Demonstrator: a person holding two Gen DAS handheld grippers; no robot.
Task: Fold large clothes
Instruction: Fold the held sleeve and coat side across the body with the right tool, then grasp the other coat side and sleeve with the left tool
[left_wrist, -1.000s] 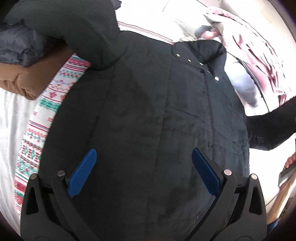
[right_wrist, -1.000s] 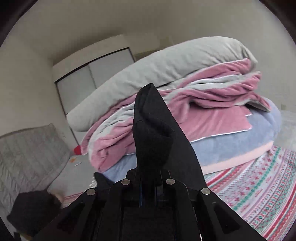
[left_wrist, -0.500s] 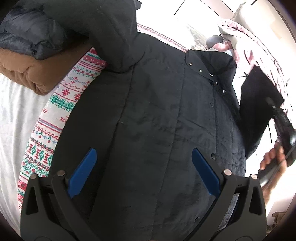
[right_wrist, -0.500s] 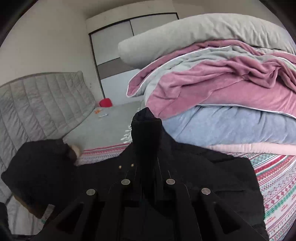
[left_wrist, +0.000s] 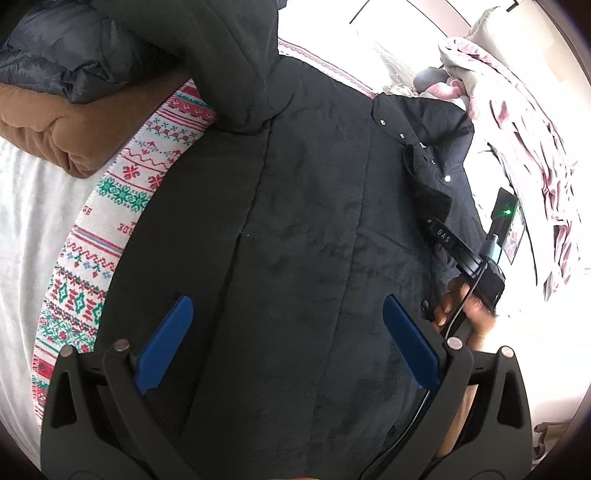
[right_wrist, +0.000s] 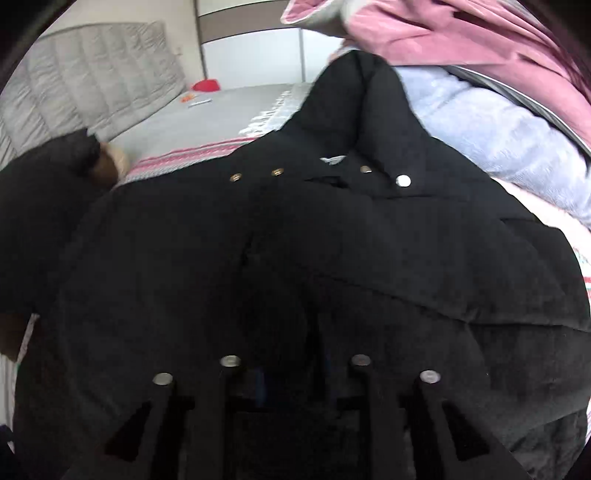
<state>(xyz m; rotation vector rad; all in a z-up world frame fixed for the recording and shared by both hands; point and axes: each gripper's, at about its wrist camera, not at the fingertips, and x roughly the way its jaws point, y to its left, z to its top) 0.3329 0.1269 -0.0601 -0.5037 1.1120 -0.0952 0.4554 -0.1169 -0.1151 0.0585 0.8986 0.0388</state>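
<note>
Black padded coat (left_wrist: 303, 229) lying front-up on a patterned red, green and white blanket (left_wrist: 110, 206) over the bed, its long axis running away from the left camera, collar and snap buttons (right_wrist: 255, 175) at the far end. Bedroom; grey quilted headboard (right_wrist: 92, 74), heaped pink and grey bedding (right_wrist: 480, 55). Left gripper (left_wrist: 288, 343) above the coat's lower body, blue fingers (left_wrist: 166, 343) spread wide, holding nothing. Right gripper (right_wrist: 295, 373) fingers closed together, pinching a fold of the coat near its front edge.
</note>
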